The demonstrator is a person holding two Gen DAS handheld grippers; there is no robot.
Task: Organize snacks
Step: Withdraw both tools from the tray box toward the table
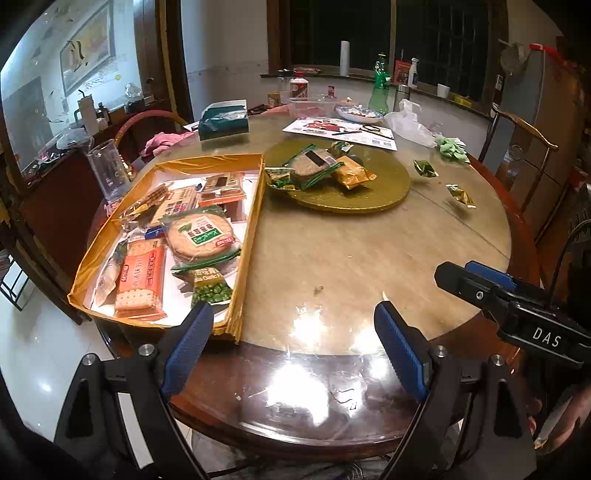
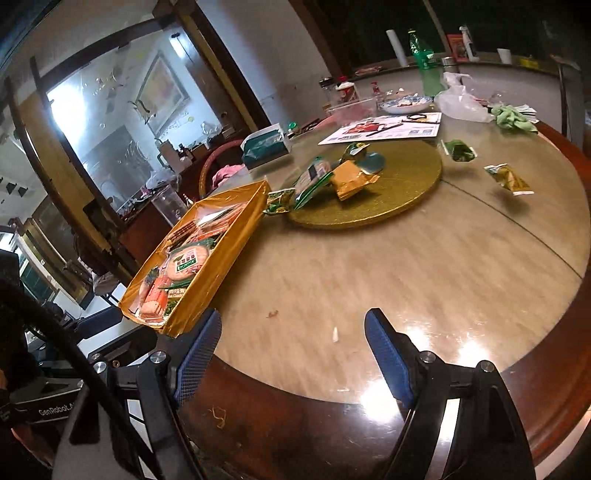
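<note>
Both jaws wide, empty; gold box (image 1: 251, 236) left of them half-filled, packets on round board (image 1: 369, 192) ahead still waiting.

Round wooden table (image 1: 369, 258), dark windows (image 1: 340, 33), perhaps night.

Round table (image 1: 351, 251): glossy wood-look top. Cardboard box (image 1: 251, 236): shiny gold. Snack packets (image 1: 199, 236): glossy plastic.

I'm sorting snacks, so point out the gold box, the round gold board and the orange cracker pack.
gold box (image 1: 248, 254), left wrist view, right wall.
round gold board (image 1: 384, 184), left wrist view, bare right part.
orange cracker pack (image 1: 140, 280), left wrist view, front face.
</note>
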